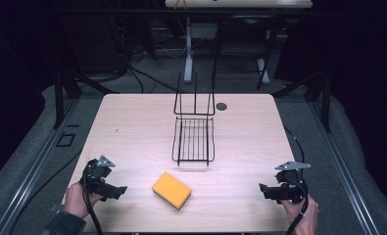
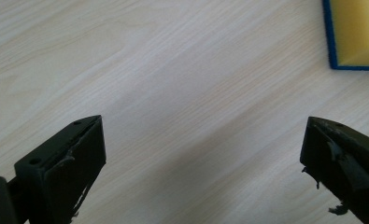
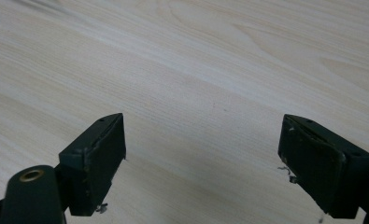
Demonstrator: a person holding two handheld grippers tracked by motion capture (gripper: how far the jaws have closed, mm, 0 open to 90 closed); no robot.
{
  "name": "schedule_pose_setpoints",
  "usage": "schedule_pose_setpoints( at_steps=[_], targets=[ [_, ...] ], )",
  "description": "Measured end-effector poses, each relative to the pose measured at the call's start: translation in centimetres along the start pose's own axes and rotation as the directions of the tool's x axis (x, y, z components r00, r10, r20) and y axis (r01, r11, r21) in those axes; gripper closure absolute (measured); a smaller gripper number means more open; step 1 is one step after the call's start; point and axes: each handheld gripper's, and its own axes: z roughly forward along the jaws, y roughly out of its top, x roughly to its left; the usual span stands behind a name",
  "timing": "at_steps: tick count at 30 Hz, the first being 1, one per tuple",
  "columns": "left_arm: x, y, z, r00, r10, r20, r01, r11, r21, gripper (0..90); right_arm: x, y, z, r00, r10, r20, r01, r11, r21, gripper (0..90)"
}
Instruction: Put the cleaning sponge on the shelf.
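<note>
A yellow sponge (image 1: pixel 171 190) with a dark blue underside lies flat near the front middle of the table; its corner (image 2: pixel 355 32) shows at the top right of the left gripper view. A black wire rack (image 1: pixel 194 132) stands behind it at the table's centre. My left gripper (image 1: pixel 118 190) is held at the front left, pointing toward the sponge, jaws wide apart with nothing between them (image 2: pixel 203 140). At the front right my right gripper (image 1: pixel 263 190) points inward, also open over bare wood (image 3: pixel 203 140).
The light wooden table (image 1: pixel 132 127) has a small dark round disc (image 1: pixel 221 106) at the back beside the rack. Cables trail from both grippers off the table's sides. A white desk frame (image 1: pixel 188 44) stands on the floor beyond.
</note>
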Motion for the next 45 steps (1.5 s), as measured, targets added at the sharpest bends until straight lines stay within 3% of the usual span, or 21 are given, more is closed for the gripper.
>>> schedule_pose_setpoints(
  at_steps=[14, 28, 34, 38, 39, 45],
  targets=[
    [-2.7, 1.9, -0.4, 0.9972, 0.033, 0.067, -0.031, 0.9989, -0.036, 1.3, 0.5, 0.3, 0.3, 0.9999, -0.011, -0.001, 0.011, 1.000, -0.002, 16.1],
    [-4.8, 3.7, -0.1, 0.9941, 0.074, 0.080, -0.069, 0.9959, -0.058, 0.3, 0.6, 0.4, 0.1, 0.9998, -0.019, 0.000, 0.019, 1.000, 0.006, 17.0],
    [-6.0, 4.8, 0.9, 0.9873, 0.112, 0.113, -0.107, 0.9931, -0.047, 1.6, 0.2, 0.2, 0.4, 0.9998, 0.000, -0.020, 0.000, 1.000, 0.019, 17.5],
    [-6.9, 5.4, 1.6, 0.9820, 0.130, 0.137, -0.126, 0.9912, -0.041, 11.6, 0.1, 0.2, 0.4, 0.9998, 0.002, -0.019, -0.002, 1.000, 0.004, 17.6],
    [-7.2, 5.8, 1.9, 0.9777, 0.141, 0.155, -0.137, 0.9898, -0.038, 13.9, 0.2, 0.2, 0.4, 0.9998, 0.004, -0.019, -0.004, 1.000, 0.005, 17.6],
    [-7.7, 6.6, 2.8, 0.9716, 0.141, 0.190, -0.136, 0.9899, -0.041, 21.1, 0.0, 0.2, 0.5, 0.9993, 0.016, -0.034, -0.015, 1.000, 0.012, 18.3]
  ],
)
